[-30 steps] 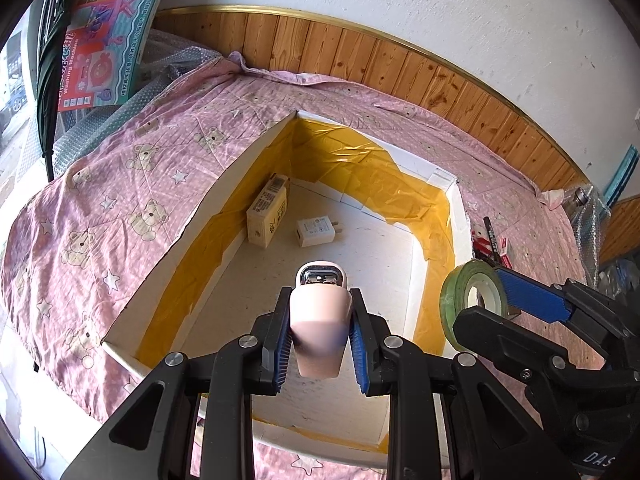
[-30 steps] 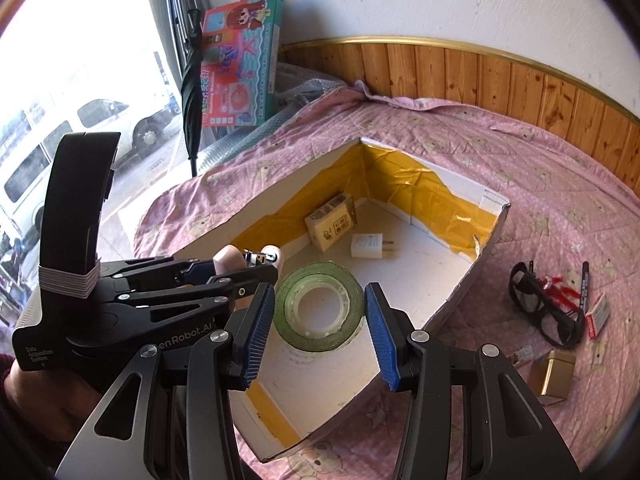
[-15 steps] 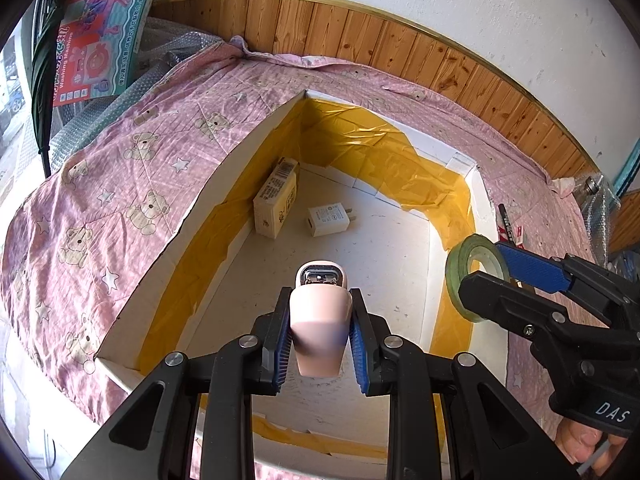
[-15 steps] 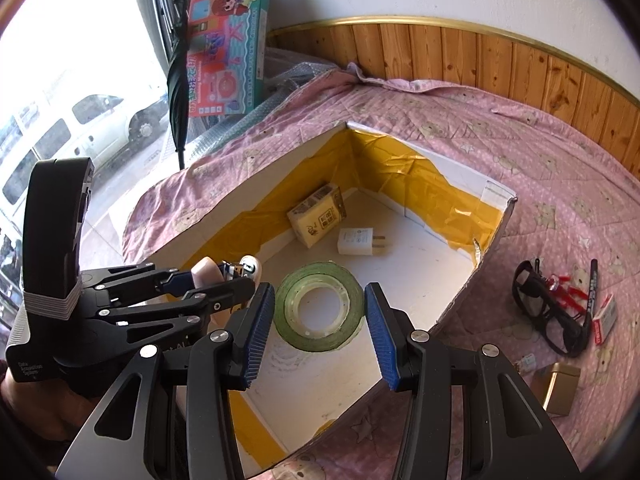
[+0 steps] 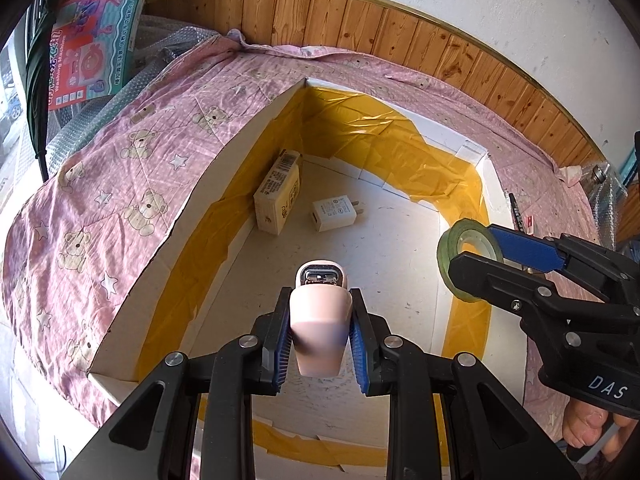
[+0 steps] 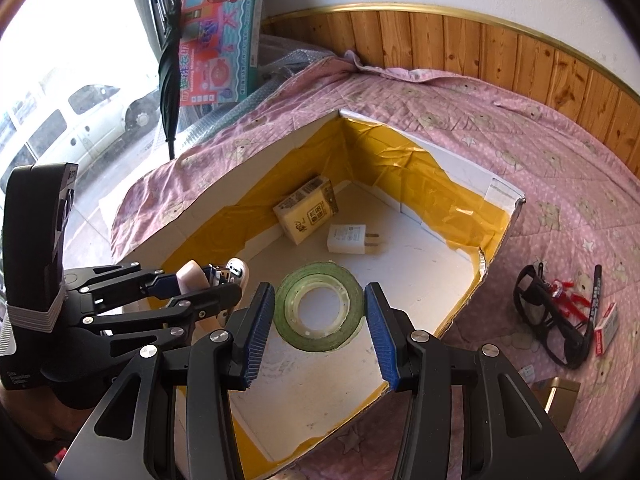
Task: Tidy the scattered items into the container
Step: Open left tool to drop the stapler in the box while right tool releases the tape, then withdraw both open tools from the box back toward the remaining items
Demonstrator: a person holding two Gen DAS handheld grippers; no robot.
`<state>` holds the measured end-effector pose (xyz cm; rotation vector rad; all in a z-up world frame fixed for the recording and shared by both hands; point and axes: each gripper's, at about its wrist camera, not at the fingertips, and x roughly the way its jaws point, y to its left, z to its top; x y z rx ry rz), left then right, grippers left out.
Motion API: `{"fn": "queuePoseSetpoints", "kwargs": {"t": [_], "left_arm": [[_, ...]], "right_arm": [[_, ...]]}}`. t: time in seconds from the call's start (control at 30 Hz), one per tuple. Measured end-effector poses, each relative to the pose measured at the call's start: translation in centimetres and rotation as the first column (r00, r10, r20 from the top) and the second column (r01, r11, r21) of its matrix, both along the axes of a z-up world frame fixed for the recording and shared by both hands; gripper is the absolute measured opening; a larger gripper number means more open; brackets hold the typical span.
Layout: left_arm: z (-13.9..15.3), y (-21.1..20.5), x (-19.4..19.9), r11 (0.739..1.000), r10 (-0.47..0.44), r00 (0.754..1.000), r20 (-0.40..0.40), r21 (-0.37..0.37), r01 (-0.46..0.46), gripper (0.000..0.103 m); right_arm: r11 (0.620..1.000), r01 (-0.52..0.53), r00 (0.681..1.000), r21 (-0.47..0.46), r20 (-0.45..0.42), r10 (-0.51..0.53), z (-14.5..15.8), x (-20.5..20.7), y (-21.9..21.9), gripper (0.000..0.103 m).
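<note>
A white cardboard box (image 5: 240,152) lined with yellow tape lies open on a pink bear-print bedspread. On its floor lie a small yellowish carton (image 5: 278,192) and a white plug charger (image 5: 334,213). My left gripper (image 5: 320,294) is shut on a pink stapler (image 5: 318,328), held above the box's near end. My right gripper (image 6: 319,294) is shut on a green tape roll (image 6: 320,276) and hovers over the box's floor. The right wrist view also shows the box (image 6: 256,164), carton (image 6: 308,208), charger (image 6: 347,239) and, at left, the left gripper (image 6: 216,284) with the stapler (image 6: 190,274).
Right of the box on the bedspread lie black glasses (image 6: 556,320), a marker pen (image 6: 596,284) and a small gold box (image 6: 560,398). A toy box (image 6: 222,36) and a folded umbrella (image 6: 170,60) stand at the back left. Wood panelling runs behind.
Both grippers have moved forward over the box, which now looks larger and closer. The stapler and the tape roll stay gripped as before.
</note>
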<state>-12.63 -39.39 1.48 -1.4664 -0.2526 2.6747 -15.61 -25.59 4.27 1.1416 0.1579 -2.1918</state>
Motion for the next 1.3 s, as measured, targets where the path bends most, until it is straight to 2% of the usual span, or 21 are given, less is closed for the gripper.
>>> {"fn": "queuePoseSetpoints", "kwargs": {"t": [0.67, 0.9, 1.3], "left_arm": [[-0.6, -0.1, -0.7, 1.000, -0.002, 1.000, 0.024, 0.011, 0.002, 0.027], [-0.7, -0.7, -0.7, 0.999, 0.023, 0.999, 0.039, 0.041, -0.025, 0.029], [1.1, -1.9, 1.0, 0.997, 0.070, 0.998, 0.001, 0.037, -0.070, 0.029]], "right_arm": [[1.000, -0.001, 1.000, 0.009, 0.014, 0.001, -0.7, -0.9, 0.0, 0.049], [1.000, 0.003, 1.000, -0.022, 0.027, -0.002, -0.7, -0.4, 0.3, 0.050], [0.994, 0.019, 0.999, -0.107, 0.039, -0.015, 0.3, 2.9, 2.0, 0.050]]}}
